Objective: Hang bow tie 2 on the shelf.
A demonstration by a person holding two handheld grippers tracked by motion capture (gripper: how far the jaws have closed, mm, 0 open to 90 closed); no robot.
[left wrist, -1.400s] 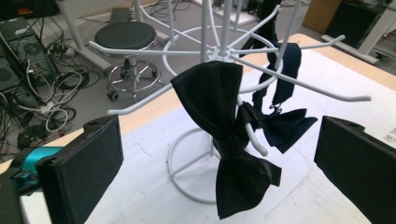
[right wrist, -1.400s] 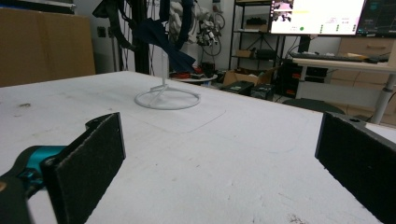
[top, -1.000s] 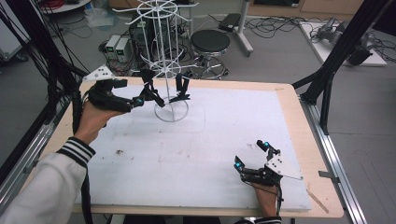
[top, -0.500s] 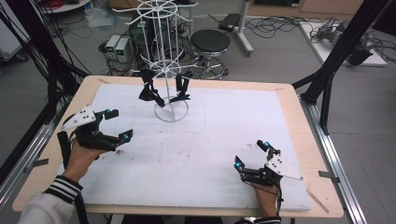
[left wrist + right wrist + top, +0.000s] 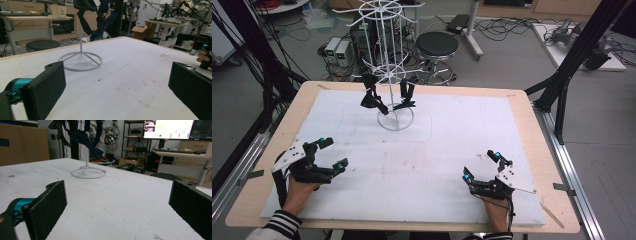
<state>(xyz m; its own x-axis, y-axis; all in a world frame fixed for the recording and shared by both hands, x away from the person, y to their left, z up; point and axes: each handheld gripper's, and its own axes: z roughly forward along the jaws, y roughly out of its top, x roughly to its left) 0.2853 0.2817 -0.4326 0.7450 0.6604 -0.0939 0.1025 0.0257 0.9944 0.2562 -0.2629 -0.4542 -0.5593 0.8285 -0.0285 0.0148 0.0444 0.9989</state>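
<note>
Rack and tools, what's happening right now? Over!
Left tool open, holding nothing, near table's left edge. Right tool open, holding nothing, near front right. White wire rack upright at the back, two dark items hanging on it. Nothing between tools and rack.

a wooden table (image 5: 539, 150) carries a white mat (image 5: 452, 150), and a white wire rack (image 5: 388, 75) stands on it.

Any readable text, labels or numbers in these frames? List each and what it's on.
None legible.
Small cream box on the background desk: dark printed mark, too blurred to read.
Lit monitor screen: interface text too small to read.
Brown cardboard box: faint marking, unreadable.
</note>
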